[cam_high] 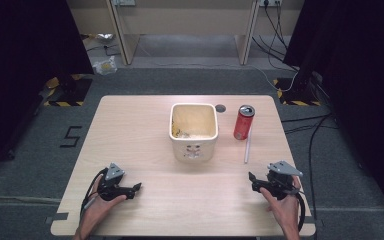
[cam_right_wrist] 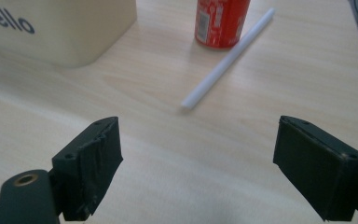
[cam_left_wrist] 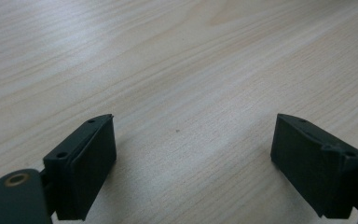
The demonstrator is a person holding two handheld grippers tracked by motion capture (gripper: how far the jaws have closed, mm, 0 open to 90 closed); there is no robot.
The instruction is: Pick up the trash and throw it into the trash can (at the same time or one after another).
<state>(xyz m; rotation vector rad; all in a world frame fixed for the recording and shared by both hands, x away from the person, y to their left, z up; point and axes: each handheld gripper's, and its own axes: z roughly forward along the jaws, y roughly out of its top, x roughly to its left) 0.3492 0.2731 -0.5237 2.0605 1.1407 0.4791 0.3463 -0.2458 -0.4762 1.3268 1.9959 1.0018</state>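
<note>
My right claw (cam_right_wrist: 196, 168) gapes empty, aimed at the white straw (cam_right_wrist: 228, 58) lying flat on the surface (cam_high: 190, 190) just beside the red can (cam_high: 243, 122); left claw (cam_left_wrist: 193, 163) open too. The straw looks light, thin, crushable: I'd pinch mid-length, gently

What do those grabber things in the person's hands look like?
Each hand holds a black gripper: the left gripper and the right gripper. Both have two chunky black jaws, a grey three-cornered plate on top and a black cable trailing back. No sleeves show.
</note>
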